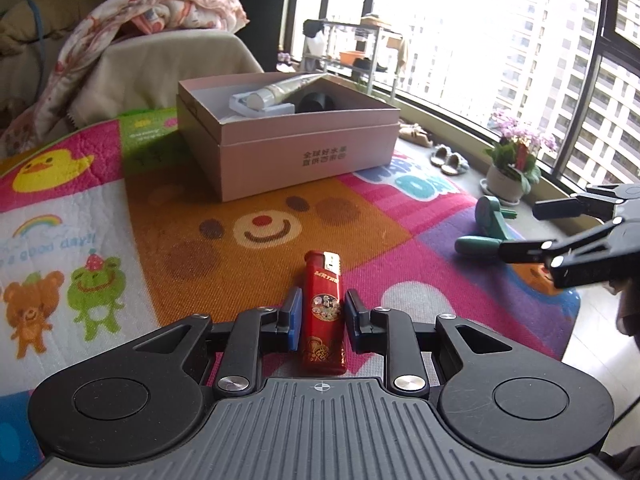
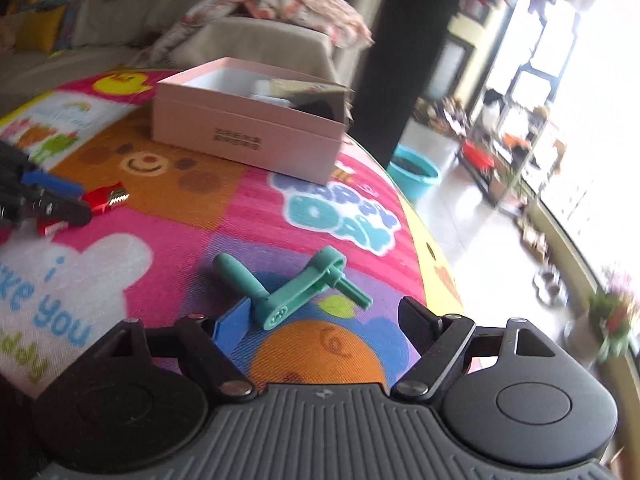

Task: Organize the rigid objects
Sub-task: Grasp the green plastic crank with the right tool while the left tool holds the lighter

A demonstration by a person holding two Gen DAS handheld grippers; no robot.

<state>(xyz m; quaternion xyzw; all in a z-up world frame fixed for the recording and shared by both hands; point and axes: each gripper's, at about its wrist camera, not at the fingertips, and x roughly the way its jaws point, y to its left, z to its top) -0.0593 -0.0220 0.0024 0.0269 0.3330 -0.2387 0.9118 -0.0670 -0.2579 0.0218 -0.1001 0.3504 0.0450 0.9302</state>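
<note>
red lighter (image 1: 324, 312) sits clamped between the blue pads of the left gripper (image 1: 322, 318), its metal end pointing away from the camera, over the orange bear panel of the play mat (image 1: 168, 216). teal crank handle (image 2: 288, 292) lies flat on the mat near its right edge, just ahead of the right gripper (image 2: 326, 320), whose fingers stand wide apart with the handle's near end between them; no pad presses on it. pink box (image 1: 304, 148) rests open-topped on the mat beyond both grippers, well apart from the lighter; inside it show a pale tube (image 1: 280, 90), a white flat item and a dark round object, identity unclear. potted plant (image 1: 516, 160) with pink flowers stands by the window.
</note>
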